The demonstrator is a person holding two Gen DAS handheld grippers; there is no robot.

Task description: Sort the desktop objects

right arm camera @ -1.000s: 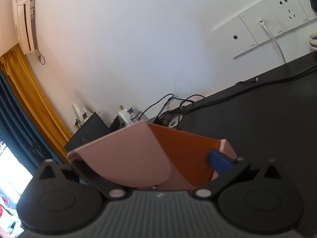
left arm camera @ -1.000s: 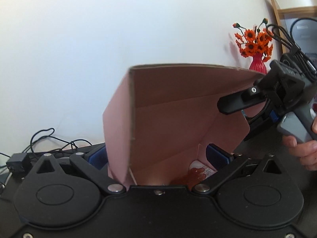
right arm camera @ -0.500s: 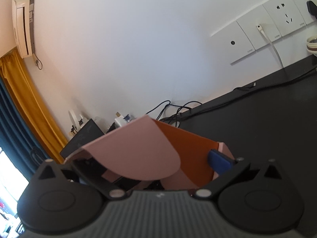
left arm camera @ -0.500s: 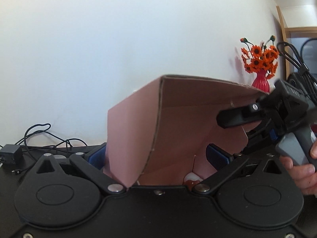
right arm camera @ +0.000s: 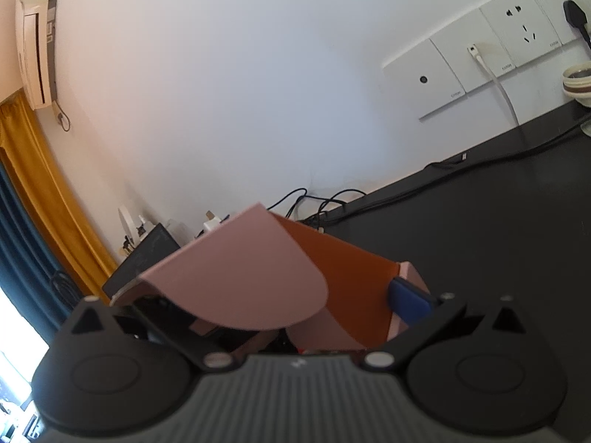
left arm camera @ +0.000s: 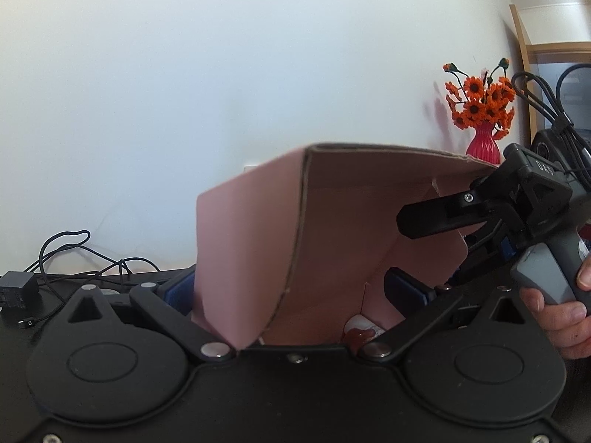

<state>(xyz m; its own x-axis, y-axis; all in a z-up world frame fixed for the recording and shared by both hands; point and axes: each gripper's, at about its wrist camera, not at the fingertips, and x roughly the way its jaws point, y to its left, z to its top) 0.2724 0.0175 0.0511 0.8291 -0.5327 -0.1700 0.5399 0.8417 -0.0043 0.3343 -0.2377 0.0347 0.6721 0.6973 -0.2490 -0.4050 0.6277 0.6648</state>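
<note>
A matte black tabletop (right arm camera: 480,229) meets a white wall. Thin black cables (right arm camera: 491,157) trail along its back edge, a small black power adapter (left arm camera: 16,288) with looped cord lies at the left, and a red ribbed vase (left arm camera: 484,142) of orange flowers stands far right.

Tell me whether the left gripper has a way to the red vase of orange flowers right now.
Probably not: the left gripper has the pink box between its fingers, and the right gripper stands before the vase.
</note>
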